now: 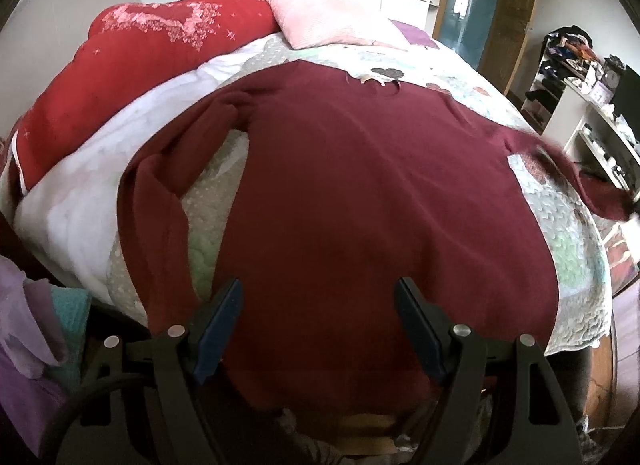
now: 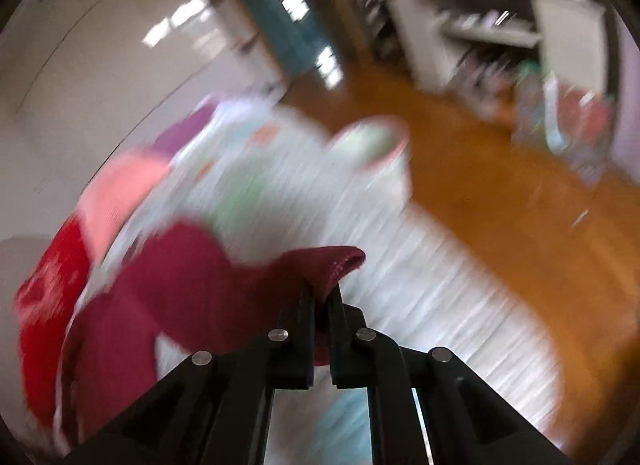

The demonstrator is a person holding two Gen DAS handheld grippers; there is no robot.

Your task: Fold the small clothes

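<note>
A dark red long-sleeved sweater lies spread flat on the bed, neck at the far side, hem toward me. Its left sleeve lies bent beside the body. My left gripper is open above the hem, holding nothing. The right sleeve is pulled out over the bed's right edge. In the blurred right wrist view my right gripper is shut on the sleeve cuff, held above the bed.
The bed has a pale quilted cover. A red pillow and a pink pillow lie at its head. White shelves with clutter stand to the right over a wooden floor. Purple and teal cloth lies at the left.
</note>
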